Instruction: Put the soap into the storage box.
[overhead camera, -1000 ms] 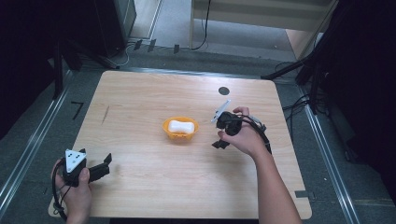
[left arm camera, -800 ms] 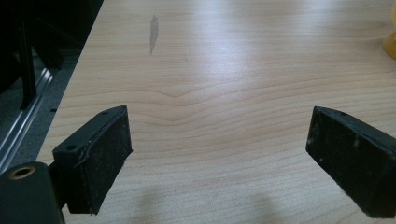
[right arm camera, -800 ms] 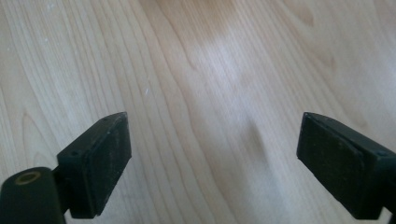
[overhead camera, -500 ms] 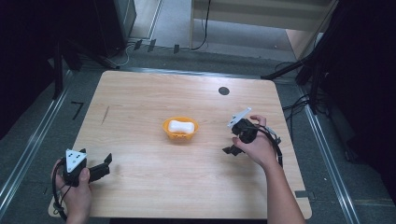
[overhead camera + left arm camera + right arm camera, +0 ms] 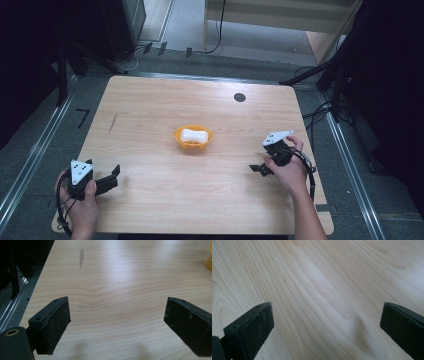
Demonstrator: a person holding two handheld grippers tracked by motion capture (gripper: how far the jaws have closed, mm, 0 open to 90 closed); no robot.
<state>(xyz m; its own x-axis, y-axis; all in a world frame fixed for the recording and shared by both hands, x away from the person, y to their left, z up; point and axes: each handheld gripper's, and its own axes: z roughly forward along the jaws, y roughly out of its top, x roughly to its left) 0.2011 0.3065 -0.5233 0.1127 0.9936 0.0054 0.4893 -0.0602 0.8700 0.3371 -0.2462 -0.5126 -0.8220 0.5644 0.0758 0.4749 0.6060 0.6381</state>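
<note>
High view: small orange plastic bowl [image 5: 193, 139] holding a white block [image 5: 193, 135], on a light wooden table [image 5: 150, 100].
Left gripper [image 5: 111, 178] and right gripper [image 5: 258, 169], either side of the bowl, gape wide, empty.

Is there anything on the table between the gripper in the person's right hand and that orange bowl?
No. In the high view only bare wood separates the right gripper from the orange bowl on the table.

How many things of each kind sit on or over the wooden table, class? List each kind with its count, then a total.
Orange plastic bowl: 1
White bone-shaped block lying in the bowl: 1
Handheld two-jaw grippers, left and right, both open: 2
Black round disc at the table's far side: 1
Total: 5
</note>
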